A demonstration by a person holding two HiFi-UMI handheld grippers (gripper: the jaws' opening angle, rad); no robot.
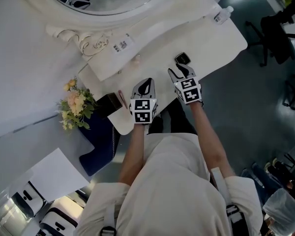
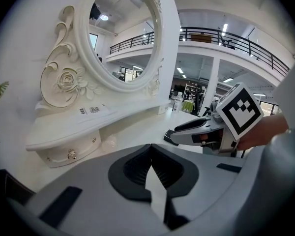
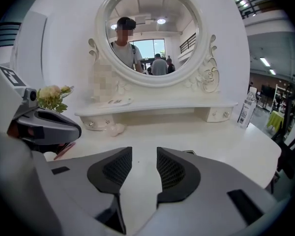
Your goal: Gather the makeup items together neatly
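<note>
Presently both claws empty. Left gripper (image 1: 145,85): jaws pressed together. Right gripper (image 1: 180,73): jaws spread, bare tabletop (image 1: 221,43) between. Black compact (image 1: 182,58) lay flat just beyond right gripper; judged light, rigid, slick-lidded; pinch across opposite edges. Pink stick (image 1: 121,98), possibly lip pencil, near left gripper; would roll; grip mid-length. Black case (image 1: 108,105) at table's left edge: contents hidden. Shelf drawers (image 3: 91,124) closed.

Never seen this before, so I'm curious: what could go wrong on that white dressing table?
The open right hand-held gripper sits just short of the black compact; a clumsy approach might shove it away. The pink stick lies near the edge of the table beside the shut left hand-held gripper and could be knocked off.
</note>
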